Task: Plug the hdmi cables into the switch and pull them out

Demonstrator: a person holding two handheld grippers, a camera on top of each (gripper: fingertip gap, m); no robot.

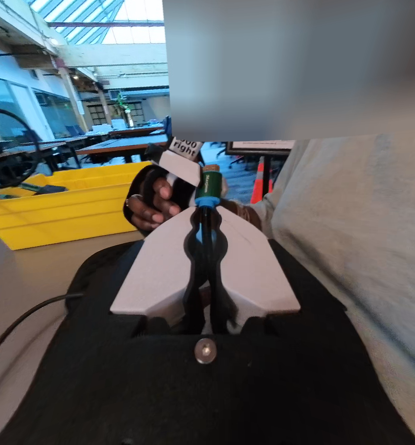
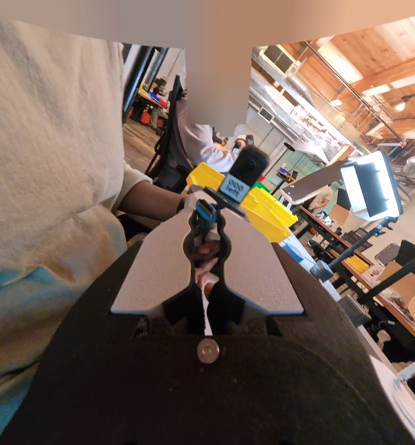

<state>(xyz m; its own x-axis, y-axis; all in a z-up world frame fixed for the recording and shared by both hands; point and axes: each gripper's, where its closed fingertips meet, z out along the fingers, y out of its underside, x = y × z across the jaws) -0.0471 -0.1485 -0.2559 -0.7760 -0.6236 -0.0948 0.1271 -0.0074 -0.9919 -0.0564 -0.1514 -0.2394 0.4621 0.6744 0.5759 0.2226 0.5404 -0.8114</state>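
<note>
Both tools, the left tool and right tool, close on one green-and-blue HDMI plug, raised above the counter beside a yellow bin, with no switch in view and plugging apparently still ahead.

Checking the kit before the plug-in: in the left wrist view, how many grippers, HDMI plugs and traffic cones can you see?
Grippers: 2, the left gripper and the right gripper
Green HDMI plug: 1
Orange traffic cone: 1
Total: 4
</note>
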